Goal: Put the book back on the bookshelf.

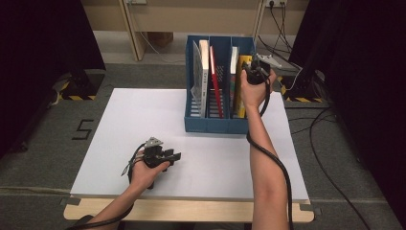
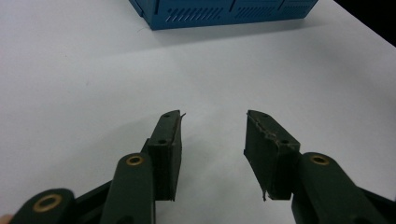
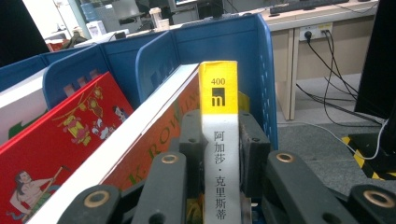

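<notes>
Yellow-and-white book (image 3: 218,140) stands upright in the blue rack's (image 3: 261,70) end compartment.

Grey carpet floor (image 1: 43,158) all round — black curtains (image 1: 38,43) at nine and three o'clock, wooden desk (image 1: 191,14) at twelve.

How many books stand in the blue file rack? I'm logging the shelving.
5 that I can make out: a grey one and a white one in the left bay, a red one in the middle, an orange one and a yellow-spined one at right. Others may be hidden.

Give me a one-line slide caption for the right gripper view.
Right gripper clamps the spine of a yellow-and-white book standing in the blue file rack.
</notes>
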